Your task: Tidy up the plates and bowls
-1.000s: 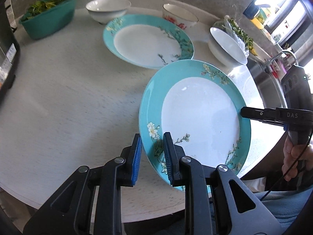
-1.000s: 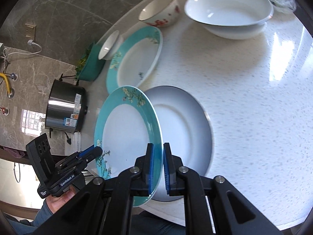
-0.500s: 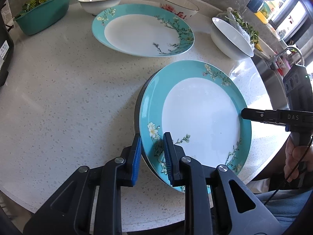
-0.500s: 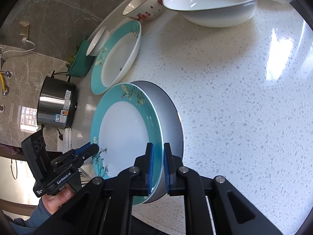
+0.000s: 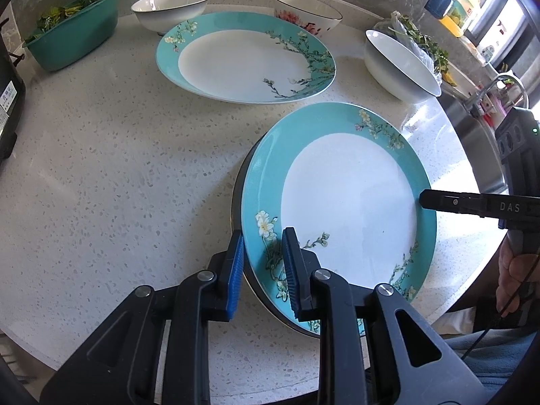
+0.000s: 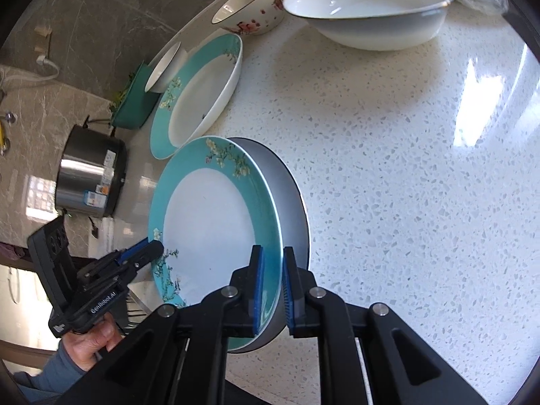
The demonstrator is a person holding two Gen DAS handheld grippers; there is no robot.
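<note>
A teal-rimmed plate with white blossom sprigs (image 5: 337, 202) (image 6: 209, 222) hangs low over the speckled white countertop (image 5: 118, 168), slightly tilted, its shadow tight beneath it. Whether it touches the counter I cannot tell. My left gripper (image 5: 261, 263) is shut on the plate's near rim. My right gripper (image 6: 271, 283) is shut on the opposite rim, and it shows in the left wrist view as a black finger (image 5: 438, 200) at the plate's right edge. The left gripper (image 6: 148, 249) appears in the right wrist view with a hand under it.
A second matching plate (image 5: 246, 57) lies flat further back. Behind it stand a small white bowl (image 5: 168, 8) and a red-flowered bowl (image 5: 307, 11); a large white bowl (image 5: 398, 64) is at the right. A green basin of greens (image 5: 71, 37), a steel pot (image 6: 87, 172) and a sink faucet (image 5: 489, 91) flank the counter.
Both grippers have brought the plate down toward the counter. Its shadow, wide and offset a second ago, has closed up under it. Both grips look unchanged.
</note>
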